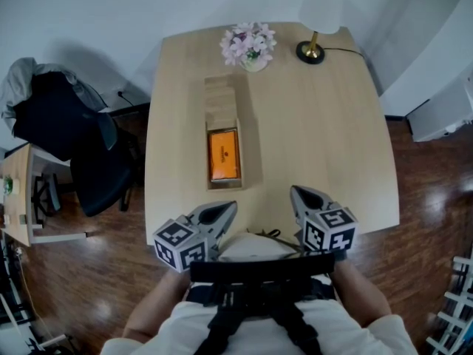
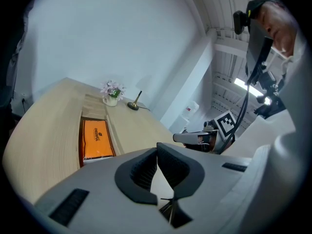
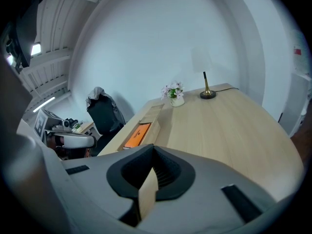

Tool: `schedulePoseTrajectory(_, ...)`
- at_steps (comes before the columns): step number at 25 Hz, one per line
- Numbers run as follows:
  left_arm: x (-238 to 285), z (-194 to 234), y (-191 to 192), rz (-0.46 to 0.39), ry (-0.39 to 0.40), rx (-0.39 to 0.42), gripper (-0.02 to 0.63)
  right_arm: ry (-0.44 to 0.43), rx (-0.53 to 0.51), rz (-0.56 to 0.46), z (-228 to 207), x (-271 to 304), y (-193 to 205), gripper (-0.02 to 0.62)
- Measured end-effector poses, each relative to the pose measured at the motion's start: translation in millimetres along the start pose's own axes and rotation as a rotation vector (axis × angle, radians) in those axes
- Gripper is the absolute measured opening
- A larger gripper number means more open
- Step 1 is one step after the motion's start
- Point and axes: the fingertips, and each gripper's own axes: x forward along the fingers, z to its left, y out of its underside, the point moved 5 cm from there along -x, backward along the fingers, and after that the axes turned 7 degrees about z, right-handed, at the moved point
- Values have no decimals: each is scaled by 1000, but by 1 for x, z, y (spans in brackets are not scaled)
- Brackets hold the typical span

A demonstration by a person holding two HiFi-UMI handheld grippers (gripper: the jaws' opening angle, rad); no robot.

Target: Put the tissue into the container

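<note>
An orange tissue pack [image 1: 223, 155] [image 2: 96, 138] [image 3: 136, 134] lies flat inside a long wooden container [image 1: 244, 161] in the middle of the table. The container's wooden lid [image 1: 222, 98] covers its far half. My left gripper [image 1: 230, 207] [image 2: 157, 152] hovers over the table's near edge, a short way this side of the container, shut and empty. My right gripper [image 1: 295, 191] [image 3: 153, 152] is level with it to the right, also shut with nothing between its pads. Each gripper shows in the other's view: the right gripper [image 2: 195, 138] and the left gripper [image 3: 78, 140].
A small vase of pink flowers [image 1: 249, 46] and a brass-footed lamp [image 1: 314, 46] stand at the table's far edge. A chair draped with dark clothing [image 1: 66, 124] and a small side table [image 1: 16, 191] are to the left. White furniture [image 1: 443, 109] stands to the right.
</note>
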Motion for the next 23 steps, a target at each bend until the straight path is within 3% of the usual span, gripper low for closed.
schedulePoseTrajectory(13,-1,1,3,23,6,-10,0,-4,-30,43,8,6,3,0)
schedulePoseTrajectory(23,-29,19,7,29,-6,-37,0,-30,-112,84,47,26,2,0)
